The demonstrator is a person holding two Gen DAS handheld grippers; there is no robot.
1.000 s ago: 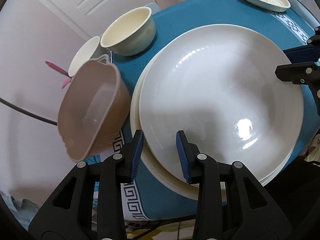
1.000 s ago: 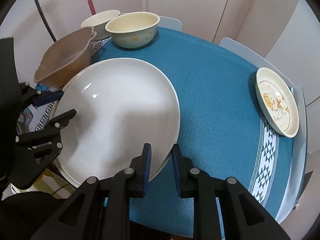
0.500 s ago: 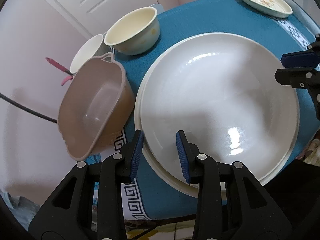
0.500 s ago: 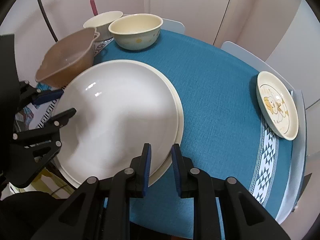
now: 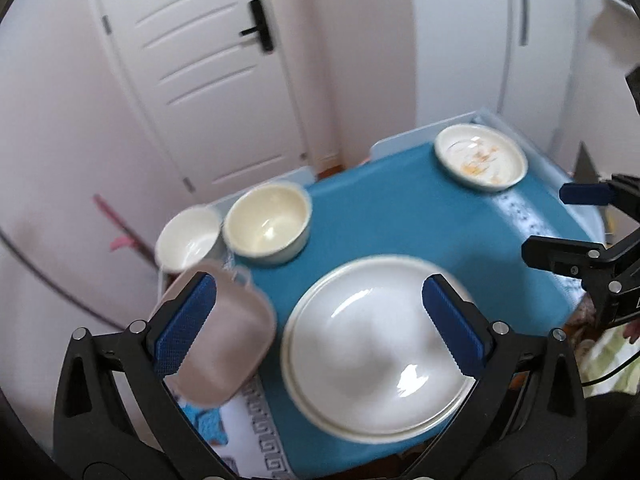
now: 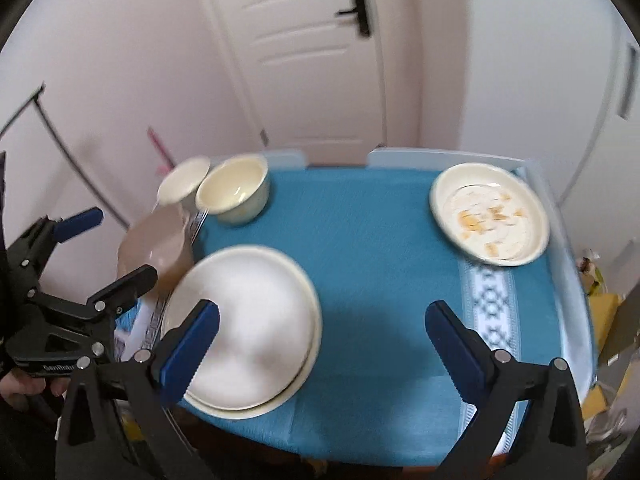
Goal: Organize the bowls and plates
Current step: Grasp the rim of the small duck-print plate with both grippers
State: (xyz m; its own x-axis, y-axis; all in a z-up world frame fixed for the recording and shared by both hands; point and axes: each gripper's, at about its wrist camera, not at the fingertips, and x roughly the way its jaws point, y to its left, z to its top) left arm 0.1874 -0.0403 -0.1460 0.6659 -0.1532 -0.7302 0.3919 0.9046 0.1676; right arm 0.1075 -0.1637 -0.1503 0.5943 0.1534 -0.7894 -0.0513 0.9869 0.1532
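We hold the left gripper (image 5: pixel 320 320) and right gripper (image 6: pixel 322 338) with jaws just spread, gripping nothing, above 2 stacked white plates (image 6: pixel 244 320) on the blue tablecloth (image 6: pixel 380 248); white door (image 6: pixel 304 60) behind.

Bare tablecloth (image 6: pixel 372 240) between plates

Plate (image 5: pixel 376 352) on plate, bowls (image 5: pixel 267 222) behind

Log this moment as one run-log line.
step: large plate stacked on second plate | left gripper: jaws just opened, empty | right gripper: jaws just opened, empty | remaining: patterned plate, bowls
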